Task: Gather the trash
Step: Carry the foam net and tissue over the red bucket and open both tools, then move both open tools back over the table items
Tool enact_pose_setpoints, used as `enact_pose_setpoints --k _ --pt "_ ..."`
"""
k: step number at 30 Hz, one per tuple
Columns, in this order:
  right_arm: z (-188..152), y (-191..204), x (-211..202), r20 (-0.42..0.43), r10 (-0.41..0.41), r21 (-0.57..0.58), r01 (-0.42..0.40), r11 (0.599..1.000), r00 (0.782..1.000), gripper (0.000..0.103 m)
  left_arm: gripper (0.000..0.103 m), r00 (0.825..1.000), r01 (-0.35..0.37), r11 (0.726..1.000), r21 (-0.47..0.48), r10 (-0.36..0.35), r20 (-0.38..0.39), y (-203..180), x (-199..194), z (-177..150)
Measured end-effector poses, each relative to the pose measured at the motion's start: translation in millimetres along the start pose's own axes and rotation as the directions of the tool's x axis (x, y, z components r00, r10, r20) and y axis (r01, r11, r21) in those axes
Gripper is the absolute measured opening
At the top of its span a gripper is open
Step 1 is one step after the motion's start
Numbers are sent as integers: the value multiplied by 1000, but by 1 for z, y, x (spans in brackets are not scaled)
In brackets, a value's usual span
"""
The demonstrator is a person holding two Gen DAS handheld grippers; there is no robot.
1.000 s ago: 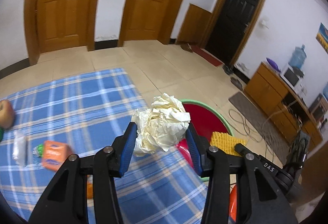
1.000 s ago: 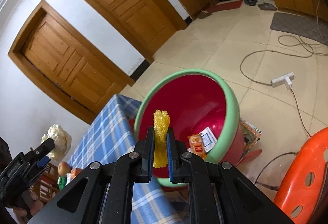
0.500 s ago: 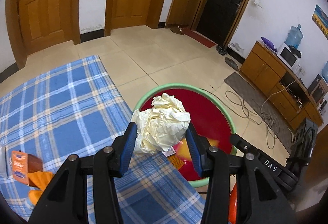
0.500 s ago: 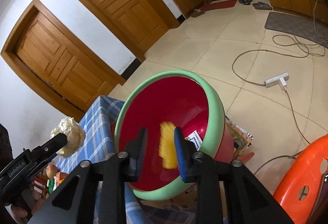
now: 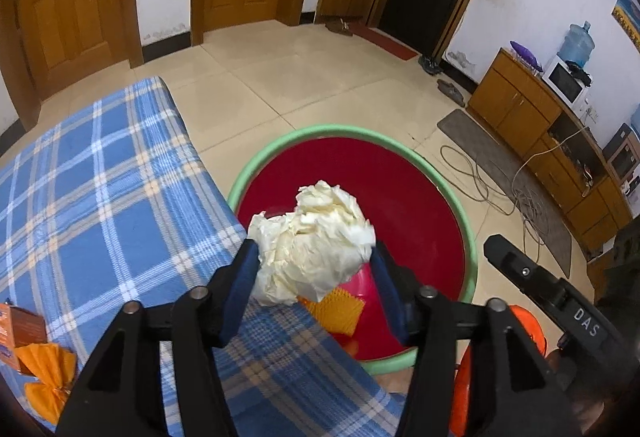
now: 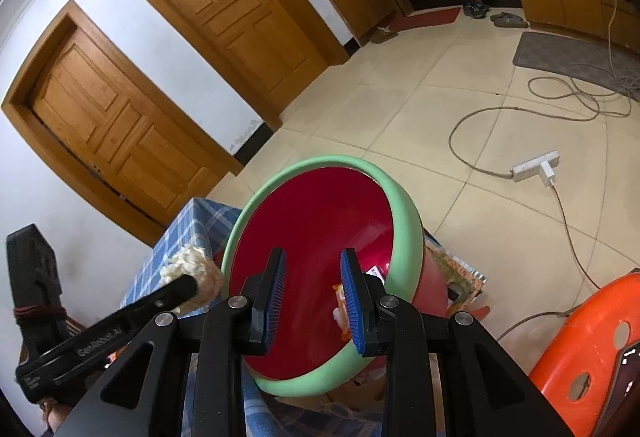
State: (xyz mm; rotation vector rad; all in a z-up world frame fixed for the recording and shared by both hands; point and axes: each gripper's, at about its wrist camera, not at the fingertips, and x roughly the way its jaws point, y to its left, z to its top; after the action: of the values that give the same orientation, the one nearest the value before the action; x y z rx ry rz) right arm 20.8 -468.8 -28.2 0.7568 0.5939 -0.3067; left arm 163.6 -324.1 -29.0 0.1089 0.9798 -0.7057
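Room: beige tiled floor (image 5: 280, 89), brown wooden doors (image 6: 240, 9) beyond the fingers.
Worktop: blue plaid cloth (image 5: 100, 189), left of the left gripper (image 5: 314, 273).
Basin: round red plastic basin with green rim (image 5: 400, 205), ahead of both grippers, holds yellow ridged wrapper (image 5: 336, 311).
Left gripper: fingers clamp crumpled cream paper ball (image 5: 314, 241), over the basin's near edge.
Right gripper (image 6: 312, 297): fingers spread, empty.
Remaining: orange carton (image 5: 18, 329), orange wrapper (image 5: 44, 377) on cloth.
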Motion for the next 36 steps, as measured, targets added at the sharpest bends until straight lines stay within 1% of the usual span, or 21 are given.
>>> enact_pose_setpoints --k 3,6,8,17,19,22,24,28,30,36 --pt "-1 -1 -1 -4 15 11 -15 1000 1000 29 62 1000 5 1000 -3 -5 -11 -1 1 -1" --pt "-1 0 -3 -9 31 21 -31 999 999 29 63 1000 -1 1000 -5 1 -5 -2 -2 -1" --pt "-1 4 -6 -4 24 11 -24 1000 1000 29 63 1000 -1 1000 -3 1 -1 -3 -8 0" --pt "-3 15 -19 12 34 -16 -33 999 999 30 64 999 -7 1000 13 6 53 -7 -42 0" --pt "-3 17 -18 -4 17 -22 -17 1000 1000 32 64 998 -9 1000 11 9 63 -7 -49 -1" --pt "-7 18 -18 -20 -1 -19 0 1000 1000 39 64 997 -10 1000 8 9 82 -5 -64 -3" --pt "-10 19 -20 -27 3 -14 -3 1000 1000 48 64 995 -18 1000 9 17 95 -4 -74 -6" --pt "-15 28 -26 -41 15 -21 -16 1000 999 52 64 992 -39 999 1 38 118 5 -94 -14" --pt "-18 36 -29 -50 37 -33 -39 999 998 52 64 990 -49 999 -9 50 129 11 -103 -19" --pt "-32 65 -37 -63 74 -94 -80 992 995 56 64 983 -86 994 -60 94 156 41 -130 -33"
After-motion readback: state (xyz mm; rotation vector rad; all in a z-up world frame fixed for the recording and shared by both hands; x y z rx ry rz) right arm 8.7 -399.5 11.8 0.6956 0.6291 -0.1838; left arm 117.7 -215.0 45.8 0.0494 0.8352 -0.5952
